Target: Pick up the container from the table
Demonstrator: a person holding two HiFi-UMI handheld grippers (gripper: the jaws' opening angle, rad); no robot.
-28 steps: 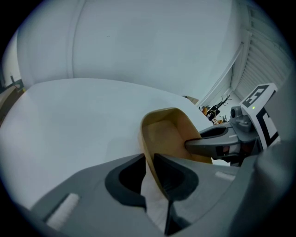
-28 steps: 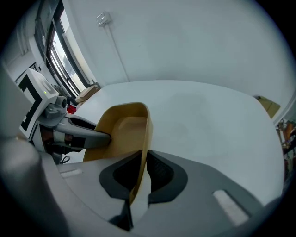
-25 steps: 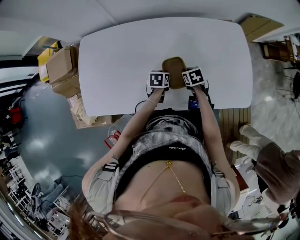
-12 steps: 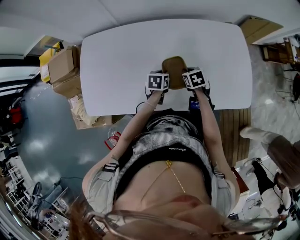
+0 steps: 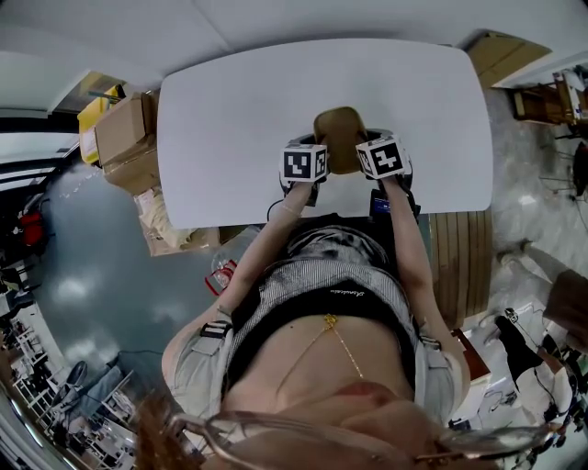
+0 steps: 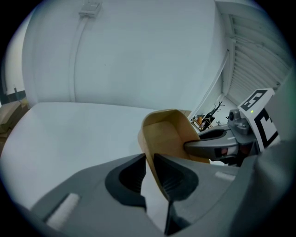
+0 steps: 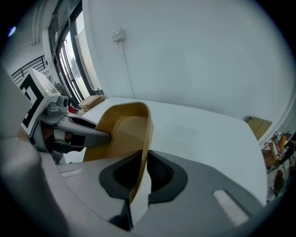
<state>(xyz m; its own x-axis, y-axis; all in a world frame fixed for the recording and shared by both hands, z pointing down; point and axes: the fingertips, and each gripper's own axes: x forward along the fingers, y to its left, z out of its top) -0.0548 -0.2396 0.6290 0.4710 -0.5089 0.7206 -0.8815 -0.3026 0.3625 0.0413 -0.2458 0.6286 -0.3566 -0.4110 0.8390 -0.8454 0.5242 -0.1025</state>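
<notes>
Evidently for a balanced lift, left gripper [image 6: 148, 172] and right gripper [image 7: 141, 172] each clamp an opposite wall of the tan container [image 5: 338, 133].

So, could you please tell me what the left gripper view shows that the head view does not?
Only the left gripper view shows the left claw pinching the container's side wall, plus a socket high on the room's wall. Only the head view shows the cardboard boxes beside the table and the person's arms. Both show the tan container and the white table.
</notes>
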